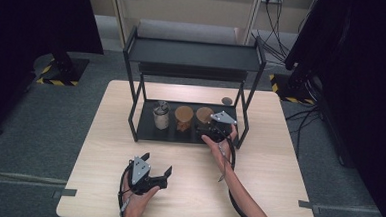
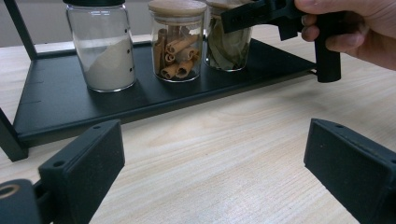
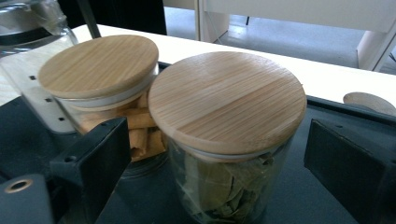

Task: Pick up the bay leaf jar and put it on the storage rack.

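**Right gripper lined up on the bay-leaf jar, grasp not yet made**

The right gripper point(image 1: 214, 129) reaches onto the lower tray of the black shelf rack point(image 1: 144, 131) and straddles the bay-leaf jar point(image 3: 227, 140), the jar at the 3 o'clock end of a row of three. Its jaws stand spread to either side of the glass, apart from it; in my judgement the approach is done, while the closing, lifting and moving are all left. The jar sits upright with its wooden lid on, touching or just beside the cinnamon-stick jar point(image 3: 105, 88) at its 9 o'clock. Farther that way stands the dark-lidded powder shaker point(image 2: 102, 46).

The left gripper point(image 1: 150, 176) rests idle near the table's 6 o'clock edge, jaws wide apart, holding nothing.

The surface is a pale wood-grain table point(image 1: 273, 158); a small round disc point(image 1: 226, 101) lies on it at the rack's 1 o'clock. Around it are grey floor, dark curtains and trailing cables.
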A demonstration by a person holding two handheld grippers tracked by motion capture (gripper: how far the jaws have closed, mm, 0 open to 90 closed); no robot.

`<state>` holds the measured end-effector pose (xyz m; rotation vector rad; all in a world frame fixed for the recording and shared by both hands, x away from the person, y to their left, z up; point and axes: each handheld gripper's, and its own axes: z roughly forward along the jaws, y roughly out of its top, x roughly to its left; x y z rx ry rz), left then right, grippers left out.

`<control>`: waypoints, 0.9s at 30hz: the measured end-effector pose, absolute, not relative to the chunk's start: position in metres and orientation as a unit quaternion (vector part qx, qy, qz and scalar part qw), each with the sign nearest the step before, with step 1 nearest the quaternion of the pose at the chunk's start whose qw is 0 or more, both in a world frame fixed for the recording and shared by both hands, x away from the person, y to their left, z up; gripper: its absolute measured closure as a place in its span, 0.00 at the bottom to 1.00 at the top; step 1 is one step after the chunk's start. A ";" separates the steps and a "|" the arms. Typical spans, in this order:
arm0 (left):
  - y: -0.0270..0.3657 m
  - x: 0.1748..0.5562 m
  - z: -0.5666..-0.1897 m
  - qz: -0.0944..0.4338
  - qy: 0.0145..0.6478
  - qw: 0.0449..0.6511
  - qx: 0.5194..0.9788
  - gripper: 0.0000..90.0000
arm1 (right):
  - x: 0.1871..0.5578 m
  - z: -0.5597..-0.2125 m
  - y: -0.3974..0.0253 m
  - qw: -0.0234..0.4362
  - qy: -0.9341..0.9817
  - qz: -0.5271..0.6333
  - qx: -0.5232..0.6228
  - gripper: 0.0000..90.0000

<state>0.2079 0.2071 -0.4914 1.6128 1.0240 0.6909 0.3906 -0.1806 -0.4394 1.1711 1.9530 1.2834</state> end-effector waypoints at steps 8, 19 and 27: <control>0.207 0.208 -0.491 0.289 0.428 0.527 0.675 0.05 | 0.385 -0.438 -0.184 0.257 0.718 0.482 0.431 0.08; 0.207 0.208 -0.492 0.290 0.428 0.527 0.675 0.05 | 0.376 -0.435 -0.189 0.251 0.716 0.492 0.427 0.06; 0.207 0.208 -0.492 0.290 0.428 0.527 0.675 0.05 | 0.372 -0.435 -0.195 0.247 0.713 0.499 0.426 0.05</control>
